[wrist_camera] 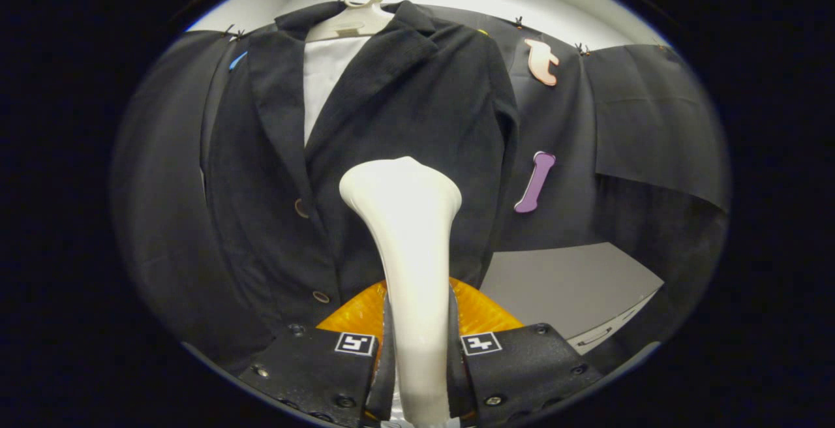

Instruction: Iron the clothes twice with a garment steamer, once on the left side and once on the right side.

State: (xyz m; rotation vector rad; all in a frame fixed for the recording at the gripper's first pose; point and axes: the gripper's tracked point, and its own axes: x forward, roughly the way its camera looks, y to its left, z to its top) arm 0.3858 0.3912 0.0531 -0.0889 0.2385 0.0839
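The gripper (pixel 417 350) has its fingers (pixel 390 343) clamped on the white handle of the garment steamer (pixel 408 245), one finger pressing each side of the narrow lower stem. The steamer runs straight ahead from between the fingers and widens into a flared head beyond them. That head is in front of the dark jacket (pixel 391 128), over the panel just right of the front opening, around the middle of the garment; whether the head touches the cloth cannot be told.

The jacket hangs on a pale hanger (pixel 355 20) against the booth's black cloth wall (pixel 652 121). Its lapels fall open and show a white lining (pixel 323 82) at the neck. Two round buttons (pixel 301 208) sit along the front edge, to the left of the steamer's head and stem.

Behind the steamer's stem, just ahead of the fingers, an orange ribbed part (pixel 479 310) spreads out on both sides. To the right of the jacket's hem, beyond the fingers, lies a grey flat surface (pixel 561 284).
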